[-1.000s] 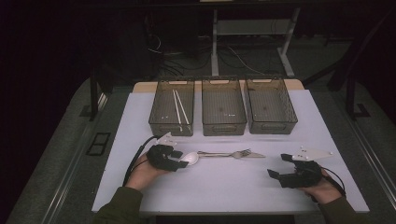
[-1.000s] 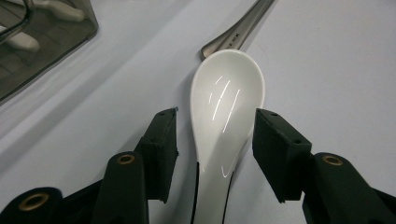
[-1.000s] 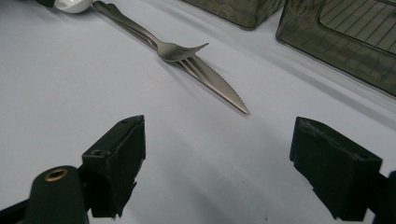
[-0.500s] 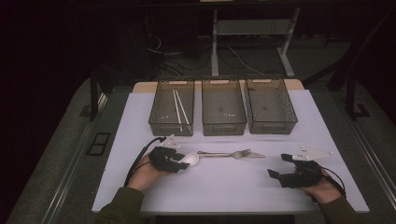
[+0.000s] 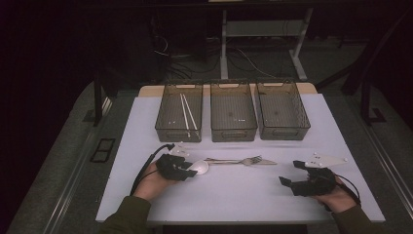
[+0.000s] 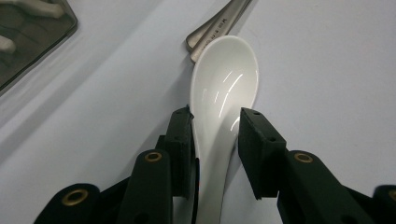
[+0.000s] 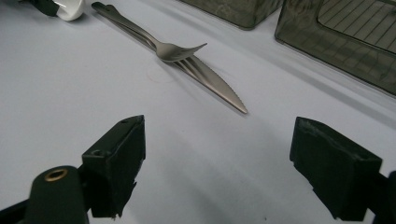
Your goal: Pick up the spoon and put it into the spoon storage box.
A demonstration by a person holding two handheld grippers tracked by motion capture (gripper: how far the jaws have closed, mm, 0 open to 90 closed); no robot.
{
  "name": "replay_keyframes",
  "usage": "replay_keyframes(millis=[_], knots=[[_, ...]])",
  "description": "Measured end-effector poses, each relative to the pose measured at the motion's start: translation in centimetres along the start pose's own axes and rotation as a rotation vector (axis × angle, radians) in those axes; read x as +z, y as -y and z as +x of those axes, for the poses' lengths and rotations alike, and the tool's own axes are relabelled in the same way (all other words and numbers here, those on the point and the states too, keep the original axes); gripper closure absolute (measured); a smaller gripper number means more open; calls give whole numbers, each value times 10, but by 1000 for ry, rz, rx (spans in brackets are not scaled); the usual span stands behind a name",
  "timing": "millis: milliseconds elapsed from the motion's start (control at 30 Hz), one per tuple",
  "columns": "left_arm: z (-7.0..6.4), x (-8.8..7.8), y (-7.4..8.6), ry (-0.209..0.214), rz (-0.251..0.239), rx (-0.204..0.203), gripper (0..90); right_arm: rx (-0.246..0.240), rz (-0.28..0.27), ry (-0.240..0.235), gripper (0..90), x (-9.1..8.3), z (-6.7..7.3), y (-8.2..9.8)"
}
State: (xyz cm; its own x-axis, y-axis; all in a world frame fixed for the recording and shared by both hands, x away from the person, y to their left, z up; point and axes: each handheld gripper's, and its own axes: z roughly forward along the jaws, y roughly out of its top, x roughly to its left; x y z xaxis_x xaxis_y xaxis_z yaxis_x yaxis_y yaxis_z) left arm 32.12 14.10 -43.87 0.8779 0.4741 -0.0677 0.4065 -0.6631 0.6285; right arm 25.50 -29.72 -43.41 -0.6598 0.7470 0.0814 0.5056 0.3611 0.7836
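The left gripper (image 5: 187, 168) sat at the lower left of the high view, over the handle end of a white ceramic spoon (image 5: 199, 167) that lay on the white table (image 5: 234, 195). In the left gripper view the spoon (image 6: 224, 93) ran up the middle of the frame, bowl at the top, with its handle between the two black jaws; the jaws had just been closing and stood narrow, the left-hand pad against the handle's edge and the right-hand pad just beside it, though whether that pad pressed on it could not be told. Just beyond the spoon's bowl lay the handle ends of a metal fork (image 5: 246, 160) and a knife (image 5: 265, 162), stacked together near the middle of the high view. The right gripper (image 5: 292, 183) rested at the lower right, well apart from the cutlery, its jaws wide with nothing between them. Three mesh bins (image 5: 234, 134) stood in a row above, and the left one held white chopsticks (image 5: 189, 114).
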Motion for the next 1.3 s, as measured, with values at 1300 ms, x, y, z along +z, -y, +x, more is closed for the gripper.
replay_keyframes(millis=[1300], knots=[[-3,-13,-5,46,-22,-21,823,-1,-5,2,182,-1,-1,0]])
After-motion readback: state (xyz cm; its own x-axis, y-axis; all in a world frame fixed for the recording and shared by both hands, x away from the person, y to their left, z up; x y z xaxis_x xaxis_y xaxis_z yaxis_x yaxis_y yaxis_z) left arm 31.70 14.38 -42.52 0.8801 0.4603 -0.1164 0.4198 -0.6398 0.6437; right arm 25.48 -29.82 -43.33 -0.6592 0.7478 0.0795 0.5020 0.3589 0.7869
